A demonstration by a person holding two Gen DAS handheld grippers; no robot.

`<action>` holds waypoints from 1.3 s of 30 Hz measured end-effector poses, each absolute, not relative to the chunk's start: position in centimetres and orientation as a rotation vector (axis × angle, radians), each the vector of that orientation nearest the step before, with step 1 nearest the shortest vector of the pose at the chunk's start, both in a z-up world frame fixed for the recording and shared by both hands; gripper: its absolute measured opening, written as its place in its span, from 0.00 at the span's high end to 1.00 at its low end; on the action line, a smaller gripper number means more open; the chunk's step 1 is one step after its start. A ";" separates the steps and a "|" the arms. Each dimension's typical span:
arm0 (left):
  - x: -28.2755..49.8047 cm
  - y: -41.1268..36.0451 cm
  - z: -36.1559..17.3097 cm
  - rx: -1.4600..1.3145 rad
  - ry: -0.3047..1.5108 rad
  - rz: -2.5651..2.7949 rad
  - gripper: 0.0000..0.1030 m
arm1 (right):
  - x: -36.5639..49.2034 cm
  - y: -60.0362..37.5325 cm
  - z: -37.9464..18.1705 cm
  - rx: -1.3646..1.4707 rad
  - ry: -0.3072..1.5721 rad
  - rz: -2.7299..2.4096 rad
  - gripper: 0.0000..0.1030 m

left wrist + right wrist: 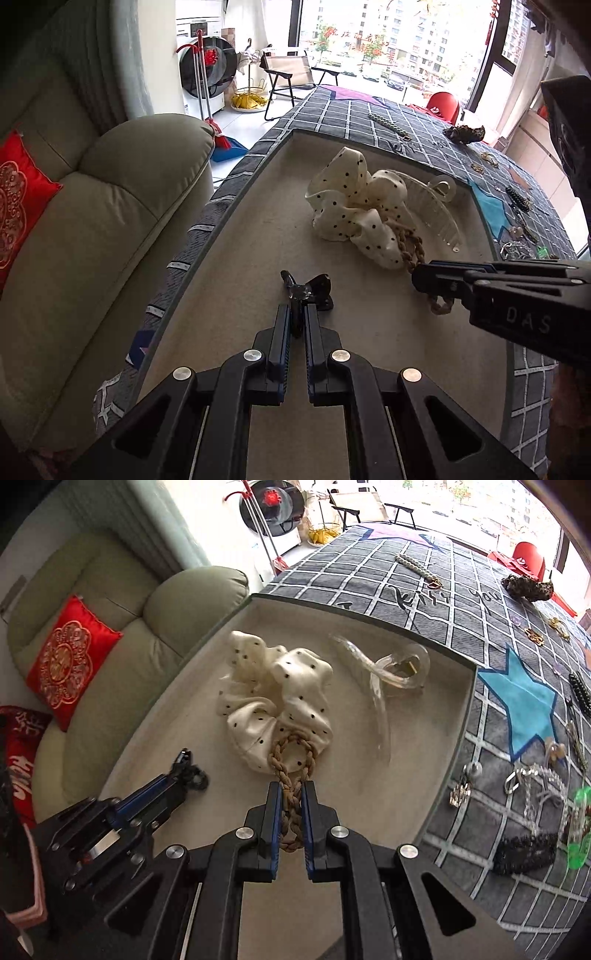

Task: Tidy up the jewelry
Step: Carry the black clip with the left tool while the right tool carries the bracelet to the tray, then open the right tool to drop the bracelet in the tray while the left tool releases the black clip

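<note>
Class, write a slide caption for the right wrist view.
Right gripper holds a braided hair tie over the beige tray.

Each black tool (297,314) has blue pads, silver screws, "DAS" lettering.

The left gripper (297,314) points steeply down, its two blue-padded fingers (282,325) drawn almost together and clamped on a small dark hair clip (310,290). The right gripper (291,797) sits just to its right, also tilted steeply down, jaws nearly together and pinching a braided tan hair tie (291,775) between the pads. Seen from the left wrist, the right gripper's black body reaches in from the right, its tips a little farther out than the left's.
</note>
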State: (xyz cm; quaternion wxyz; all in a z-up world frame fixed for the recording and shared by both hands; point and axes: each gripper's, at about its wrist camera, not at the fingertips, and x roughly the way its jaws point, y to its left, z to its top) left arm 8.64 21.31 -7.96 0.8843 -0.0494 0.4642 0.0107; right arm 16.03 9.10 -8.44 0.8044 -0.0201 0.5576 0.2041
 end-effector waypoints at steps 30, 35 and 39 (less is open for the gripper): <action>8.3 20.1 -6.7 -0.050 0.959 0.072 0.90 | 14.4 5.1 -2.5 0.044 1.063 0.434 0.54; 8.2 19.7 -6.4 -0.045 0.953 0.069 0.90 | 13.1 3.5 -1.7 0.069 1.046 0.422 0.54; 8.1 19.4 -6.2 -0.045 0.950 0.068 0.90 | 12.3 2.4 -1.7 0.093 1.042 0.414 0.54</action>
